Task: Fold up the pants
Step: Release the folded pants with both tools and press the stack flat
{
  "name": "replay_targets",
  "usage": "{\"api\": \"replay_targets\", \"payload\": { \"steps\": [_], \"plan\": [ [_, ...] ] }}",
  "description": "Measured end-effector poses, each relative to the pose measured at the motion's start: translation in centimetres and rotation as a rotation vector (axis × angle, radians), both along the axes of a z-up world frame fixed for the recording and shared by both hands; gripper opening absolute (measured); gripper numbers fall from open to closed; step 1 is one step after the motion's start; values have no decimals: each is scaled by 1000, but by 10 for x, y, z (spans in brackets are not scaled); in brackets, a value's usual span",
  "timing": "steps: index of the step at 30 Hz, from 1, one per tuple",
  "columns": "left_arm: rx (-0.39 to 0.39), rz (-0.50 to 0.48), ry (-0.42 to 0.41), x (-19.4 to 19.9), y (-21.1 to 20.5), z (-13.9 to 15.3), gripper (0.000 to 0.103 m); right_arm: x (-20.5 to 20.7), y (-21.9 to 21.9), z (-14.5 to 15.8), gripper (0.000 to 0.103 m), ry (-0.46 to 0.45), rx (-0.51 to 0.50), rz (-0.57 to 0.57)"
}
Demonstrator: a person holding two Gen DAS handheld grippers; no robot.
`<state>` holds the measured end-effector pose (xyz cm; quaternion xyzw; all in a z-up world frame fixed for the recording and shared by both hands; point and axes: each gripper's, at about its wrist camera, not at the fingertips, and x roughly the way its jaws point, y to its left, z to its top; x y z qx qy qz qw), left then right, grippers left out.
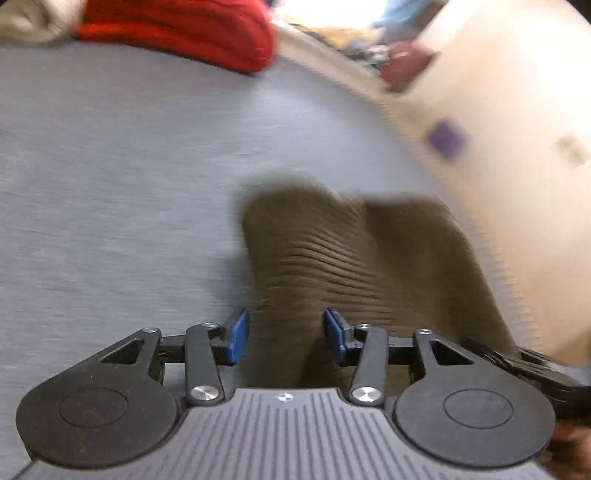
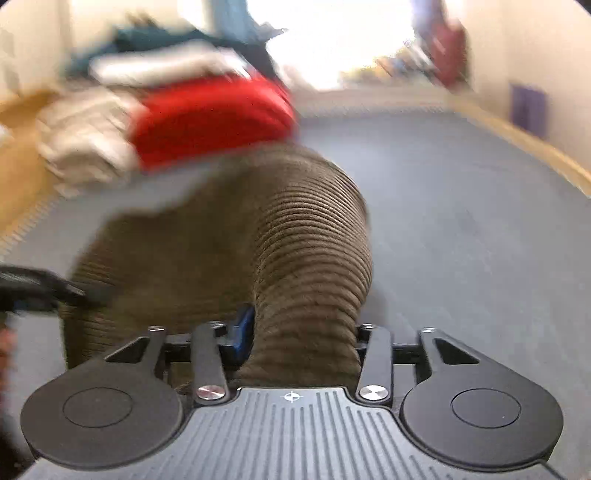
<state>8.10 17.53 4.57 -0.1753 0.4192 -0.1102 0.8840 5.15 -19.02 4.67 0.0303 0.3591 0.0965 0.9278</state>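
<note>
Brown corduroy pants point(image 1: 354, 258) lie bunched on a grey-blue surface point(image 1: 129, 184). In the left wrist view my left gripper point(image 1: 286, 338) has its blue pads apart with pants cloth running between them; the pads do not press it. In the right wrist view the pants point(image 2: 306, 251) rise in a thick roll out of my right gripper point(image 2: 299, 339); its left blue pad point(image 2: 243, 332) touches the cloth and the right pad is hidden behind it. The left gripper shows at the left edge point(image 2: 33, 288). Both views are motion-blurred.
A red folded garment point(image 1: 177, 29) lies at the far edge, with pale folded clothes point(image 2: 85, 144) beside it. A cream wall with a purple patch point(image 1: 447, 138) stands to the right. A bright window is at the back point(image 2: 332, 40).
</note>
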Motion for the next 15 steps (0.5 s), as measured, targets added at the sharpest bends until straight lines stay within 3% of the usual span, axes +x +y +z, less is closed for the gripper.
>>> {"api": "replay_targets", "payload": {
  "steps": [2,5,7,10,12,13,15],
  "plan": [
    [21,70,-24,-3,3,3,67,6,-17,-27,57,144,-60,-100],
    [55,119,-81,-9,-1,20,65,-9,-36,-19,60,86,14,-216],
    [34,86,-128,-12,-5,26,65,-20,-34,-5,59,8,-12,-212],
    [19,20,-169,-20,-21,29,51,-29,-28,5,59,-61,-40,-168],
    [12,-27,-180,-17,-33,23,37,-31,-30,-7,55,7,-58,-130],
    [25,-48,-166,-16,-39,19,34,-30,-30,-21,54,83,-91,-122],
    [98,-82,-101,-11,-52,5,26,-35,-37,-39,54,128,-78,-138]
  ]
}}
